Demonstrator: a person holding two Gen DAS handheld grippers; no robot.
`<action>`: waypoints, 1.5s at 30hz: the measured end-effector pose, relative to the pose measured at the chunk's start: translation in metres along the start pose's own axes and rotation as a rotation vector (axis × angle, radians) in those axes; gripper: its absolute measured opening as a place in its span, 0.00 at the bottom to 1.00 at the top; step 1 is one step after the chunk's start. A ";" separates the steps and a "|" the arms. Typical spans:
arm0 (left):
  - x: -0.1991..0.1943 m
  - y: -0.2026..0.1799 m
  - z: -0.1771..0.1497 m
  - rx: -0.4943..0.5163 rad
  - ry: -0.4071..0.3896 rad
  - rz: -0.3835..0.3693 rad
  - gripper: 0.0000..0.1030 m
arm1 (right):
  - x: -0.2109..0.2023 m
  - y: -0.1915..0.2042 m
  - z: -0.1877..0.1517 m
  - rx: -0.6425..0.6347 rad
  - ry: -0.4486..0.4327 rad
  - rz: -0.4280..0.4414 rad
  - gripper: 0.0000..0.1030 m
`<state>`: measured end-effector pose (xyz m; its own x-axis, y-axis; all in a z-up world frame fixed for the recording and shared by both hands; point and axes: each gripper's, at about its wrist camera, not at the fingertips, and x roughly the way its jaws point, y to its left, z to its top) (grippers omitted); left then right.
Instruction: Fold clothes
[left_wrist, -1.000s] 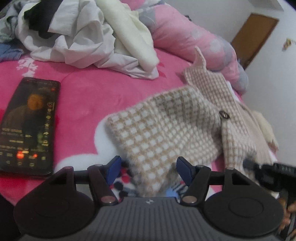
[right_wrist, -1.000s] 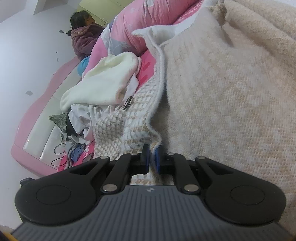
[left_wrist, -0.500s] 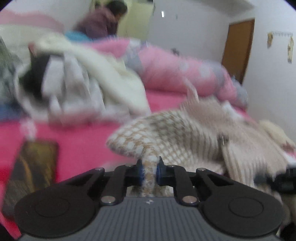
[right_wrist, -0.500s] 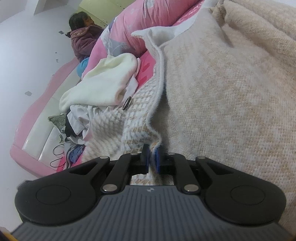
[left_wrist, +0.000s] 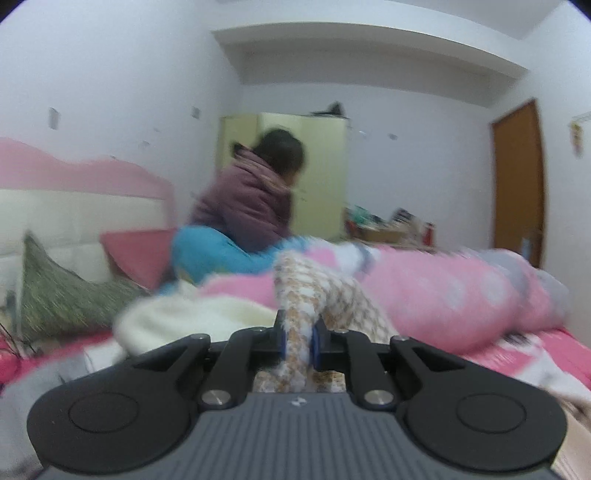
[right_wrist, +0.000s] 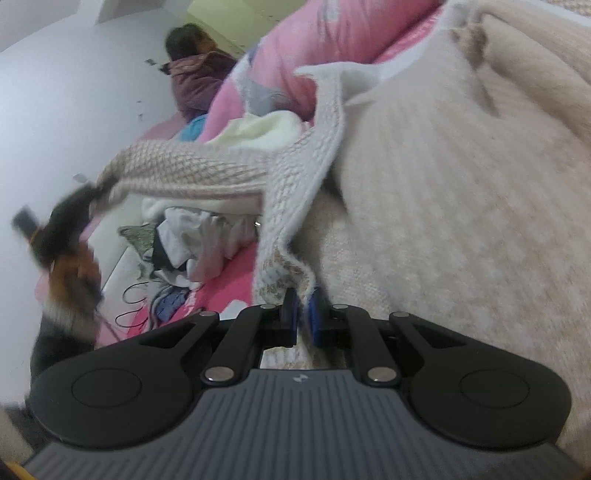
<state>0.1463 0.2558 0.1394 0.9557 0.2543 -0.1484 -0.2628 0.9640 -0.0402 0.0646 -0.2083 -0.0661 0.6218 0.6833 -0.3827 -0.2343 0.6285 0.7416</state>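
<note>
On the pink bed (left_wrist: 546, 347), your left hand-held gripper (left_wrist: 298, 341) is clamped on a bunched fold of the beige-and-white checked knit cardigan (left_wrist: 314, 291), its blue pads pressing the cloth from both sides; its jaws closed onto that fold within the past second. The fold rises above the fingers and drapes away to the right. Left of it in that view lie a green patterned cushion (left_wrist: 62, 295) against the headboard and a cream garment (left_wrist: 192, 317) just beside the gripper. Behind them a person in a purple padded jacket (left_wrist: 247, 199) sits on the bed, facing away, with a rolled pink quilt (left_wrist: 454, 291) stretching off to the right.

From your right wrist view, the left gripper appears blurred at the far left, holding the cardigan's edge up off the bed so the cloth spans across. Beneath that raised span sits a heap of mixed clothes (right_wrist: 195, 240). Your right hand-held gripper (right_wrist: 303, 320) is nearly closed, pinching a thin hem of the same cardigan (right_wrist: 443, 206), whose plain beige body fills the right of the view.
</note>
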 end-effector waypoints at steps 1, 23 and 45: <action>0.007 0.005 0.006 0.002 -0.007 0.031 0.12 | 0.001 0.000 0.001 -0.008 0.002 0.011 0.06; -0.002 0.039 -0.019 0.000 0.170 0.197 0.89 | 0.011 0.001 0.004 0.015 0.041 0.036 0.13; -0.143 -0.080 -0.197 -0.171 0.734 -0.513 0.89 | -0.075 0.040 0.043 -0.275 -0.156 0.051 0.04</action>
<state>0.0046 0.1267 -0.0306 0.6514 -0.3717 -0.6614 0.0990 0.9060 -0.4116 0.0405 -0.2503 0.0156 0.7061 0.6648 -0.2438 -0.4483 0.6862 0.5729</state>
